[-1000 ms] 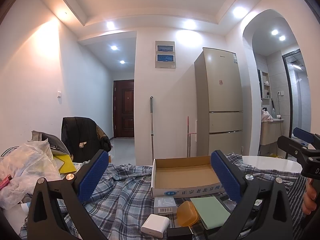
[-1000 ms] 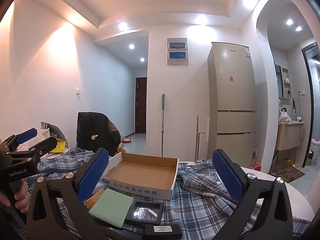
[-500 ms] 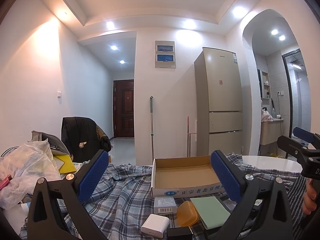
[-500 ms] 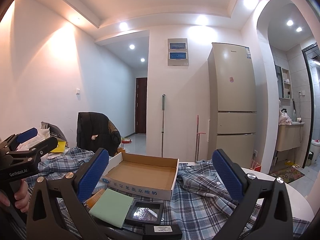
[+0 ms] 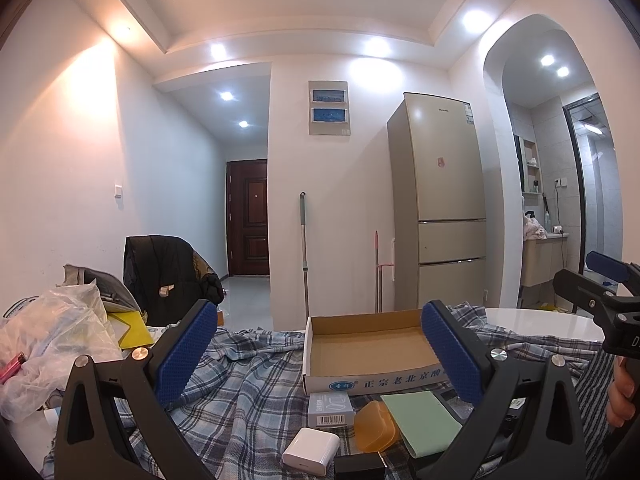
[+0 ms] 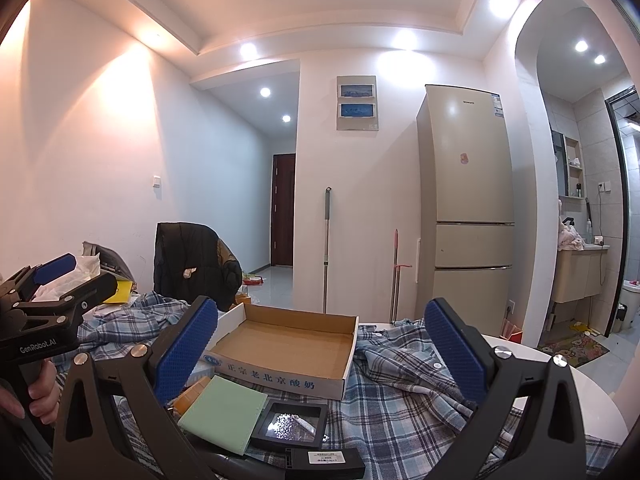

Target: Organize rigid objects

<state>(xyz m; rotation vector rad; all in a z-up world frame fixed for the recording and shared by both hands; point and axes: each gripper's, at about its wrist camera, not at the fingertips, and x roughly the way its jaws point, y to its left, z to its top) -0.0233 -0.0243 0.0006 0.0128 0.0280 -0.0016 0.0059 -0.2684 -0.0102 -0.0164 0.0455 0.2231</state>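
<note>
while both tools (image 5: pixel 316 354) (image 6: pixel 322 350) gape wide and empty, nothing sits in the cardboard tray (image 5: pixel 368 346). the white charger (image 5: pixel 311 452), probably light and slick, wants gripping across its flat sides.

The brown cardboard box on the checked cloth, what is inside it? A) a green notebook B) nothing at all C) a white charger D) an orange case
B: the shallow brown cardboard box shows only its bare floor, while the white charger, orange case and green notebook lie on the checked cloth in front of it.
</note>
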